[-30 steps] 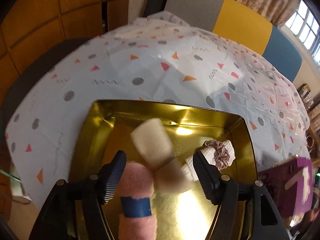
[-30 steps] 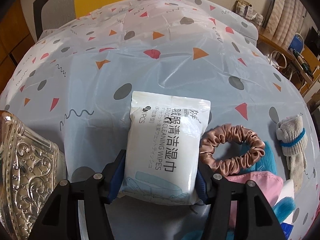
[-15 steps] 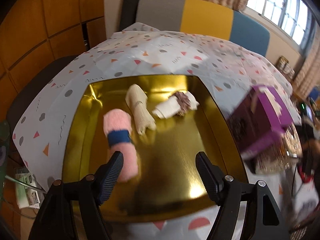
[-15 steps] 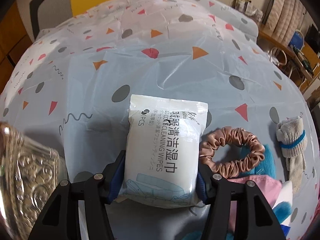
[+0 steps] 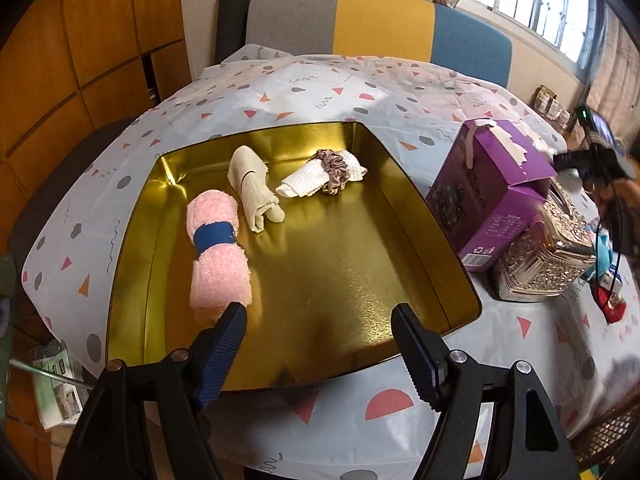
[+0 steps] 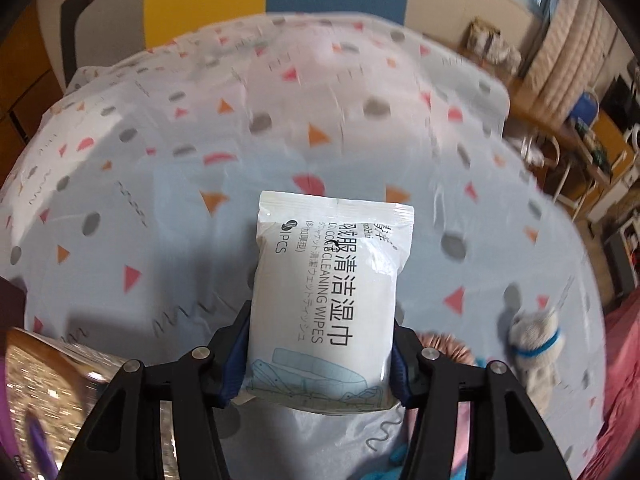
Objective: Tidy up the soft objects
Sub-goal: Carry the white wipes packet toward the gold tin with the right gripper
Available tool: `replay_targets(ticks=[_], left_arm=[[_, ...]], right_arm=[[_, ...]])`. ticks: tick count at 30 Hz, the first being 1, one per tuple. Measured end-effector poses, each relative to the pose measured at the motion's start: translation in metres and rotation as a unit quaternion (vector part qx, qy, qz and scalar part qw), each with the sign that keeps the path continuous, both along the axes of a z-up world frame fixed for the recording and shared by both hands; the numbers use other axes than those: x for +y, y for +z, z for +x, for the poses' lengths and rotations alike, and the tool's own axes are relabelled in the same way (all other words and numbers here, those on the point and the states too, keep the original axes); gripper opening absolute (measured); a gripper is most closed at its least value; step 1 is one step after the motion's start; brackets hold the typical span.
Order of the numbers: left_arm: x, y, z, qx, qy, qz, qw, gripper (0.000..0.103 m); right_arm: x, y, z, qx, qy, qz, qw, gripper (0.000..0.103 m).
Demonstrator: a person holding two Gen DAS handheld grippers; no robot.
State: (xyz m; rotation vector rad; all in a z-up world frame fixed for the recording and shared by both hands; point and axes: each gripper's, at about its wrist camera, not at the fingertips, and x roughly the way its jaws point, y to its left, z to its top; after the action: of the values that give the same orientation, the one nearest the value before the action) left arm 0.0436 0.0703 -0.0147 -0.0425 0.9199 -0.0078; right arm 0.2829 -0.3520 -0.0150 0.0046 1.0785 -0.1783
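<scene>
Right now my right gripper is clamped on the wipes pack lifted off the tablecloth, left gripper spread empty over the gold tray, so w/ that slick, squashy pouch I reckon it could slip out mid-carry.

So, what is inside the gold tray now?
Inside the gold tray lie three rolls: a pink towel with a blue band, a beige cloth, and a white cloth ringed by a scrunchie. The near rim hides part of the floor.
</scene>
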Motion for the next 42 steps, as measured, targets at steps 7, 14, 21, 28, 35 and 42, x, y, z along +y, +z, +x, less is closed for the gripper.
replay_targets(ticks=[7,14,21,28,35,42], left_arm=[[-0.002,0.001,-0.004,-0.005,-0.005,-0.002,1.0,0.077],[0.001,0.004,-0.012,-0.015,-0.004,-0.001,0.9999,0.077],[0.01,0.008,-0.02,-0.027,0.014,0.002,0.9995,0.077],[0.025,0.016,-0.028,-0.047,0.048,0.012,0.9977,0.084],[0.04,0.024,-0.037,-0.067,0.073,0.021,0.9949,0.089],[0.05,0.023,-0.04,-0.068,0.085,0.013,0.994,0.09]], right_arm=[[0.033,0.063,0.0,-0.081,0.046,-0.016,0.996,0.057],[0.098,0.12,-0.012,-0.148,0.126,-0.02,0.981,0.057],[0.185,0.149,-0.045,-0.177,0.234,-0.02,0.956,0.057],[0.272,0.153,-0.091,-0.183,0.329,-0.011,0.927,0.057],[0.338,0.107,-0.123,-0.125,0.383,0.013,0.915,0.057],[0.369,0.051,-0.141,-0.059,0.398,0.016,0.915,0.057]])
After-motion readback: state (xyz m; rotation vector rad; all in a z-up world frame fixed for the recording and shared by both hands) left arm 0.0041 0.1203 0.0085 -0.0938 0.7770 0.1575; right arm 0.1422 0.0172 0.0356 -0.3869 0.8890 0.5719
